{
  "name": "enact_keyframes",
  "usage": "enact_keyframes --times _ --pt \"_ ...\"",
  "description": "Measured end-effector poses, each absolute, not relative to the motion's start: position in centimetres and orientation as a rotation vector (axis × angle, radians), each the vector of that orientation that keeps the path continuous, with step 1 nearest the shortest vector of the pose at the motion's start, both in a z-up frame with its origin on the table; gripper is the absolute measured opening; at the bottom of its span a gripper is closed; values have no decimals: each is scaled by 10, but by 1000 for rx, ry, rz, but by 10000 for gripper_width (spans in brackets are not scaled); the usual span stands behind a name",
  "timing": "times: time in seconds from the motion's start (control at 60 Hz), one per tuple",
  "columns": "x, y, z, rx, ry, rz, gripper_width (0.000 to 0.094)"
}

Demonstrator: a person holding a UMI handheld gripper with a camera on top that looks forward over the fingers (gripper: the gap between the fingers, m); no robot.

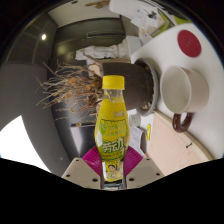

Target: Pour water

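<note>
Gripper view. A clear plastic bottle of yellow drink with a yellow cap and green label (112, 125) stands upright at lower centre of the frame, clamped between the two fingers of the gripper (113, 168), whose magenta pads (97, 165) press its lower sides. At right, a white mug (186, 88) lies against a white surface with a red disc (189, 42). At left, a tuft of dry brown grass (68, 88).

Fingers (113, 168) clamp yellow bottle (112, 125) (upright); cup (183, 88) beyond.
</note>
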State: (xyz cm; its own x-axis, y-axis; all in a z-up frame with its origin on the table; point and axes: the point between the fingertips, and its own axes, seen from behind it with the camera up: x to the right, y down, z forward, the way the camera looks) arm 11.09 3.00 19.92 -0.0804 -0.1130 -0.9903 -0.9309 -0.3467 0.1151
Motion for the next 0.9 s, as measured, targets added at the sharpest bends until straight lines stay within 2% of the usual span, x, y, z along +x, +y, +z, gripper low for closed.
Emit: enact_keyframes --times 0.1,0.283,0.4,0.483,0.6,0.7,0.9 --pt "132 34 233 -1645 834 1158 247" --pt "231 31 309 -1634 384 522 247" --pt "298 25 311 -1622 248 174 250" --pt "342 28 284 -1657 193 -5 249" --pt "378 24 215 -1759 172 -112 249" --pt "388 20 148 -1853 164 -125 250" --pt "387 11 59 -1939 161 -128 251"
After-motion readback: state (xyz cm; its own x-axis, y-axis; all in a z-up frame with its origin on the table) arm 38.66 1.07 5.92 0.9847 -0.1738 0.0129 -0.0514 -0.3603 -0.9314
